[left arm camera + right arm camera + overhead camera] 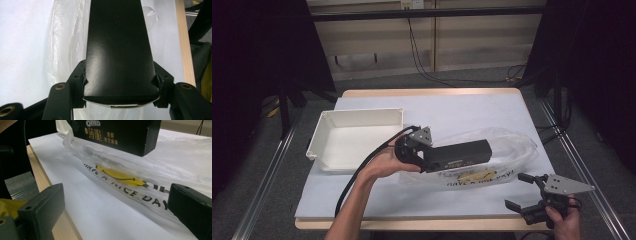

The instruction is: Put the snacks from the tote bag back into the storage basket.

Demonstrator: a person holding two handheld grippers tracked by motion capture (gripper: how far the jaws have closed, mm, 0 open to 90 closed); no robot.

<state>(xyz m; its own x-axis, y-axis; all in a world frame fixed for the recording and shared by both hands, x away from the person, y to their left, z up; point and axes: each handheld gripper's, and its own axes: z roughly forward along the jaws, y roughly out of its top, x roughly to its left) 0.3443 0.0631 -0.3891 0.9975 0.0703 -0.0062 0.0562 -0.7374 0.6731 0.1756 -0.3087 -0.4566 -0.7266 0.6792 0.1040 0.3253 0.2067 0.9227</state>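
We note left gripper (432, 160) pinching black Oreo box (462, 154) over clear plastic bag (512, 150) | right gripper (526, 191) jaws spread, empty, near table (422, 92) edge

We see a long black cardboard Oreo biscuit box (460, 153) held level above a crumpled clear plastic bag (512, 150) printed with a yellow smile and black lettering, which lies flat on the desk.
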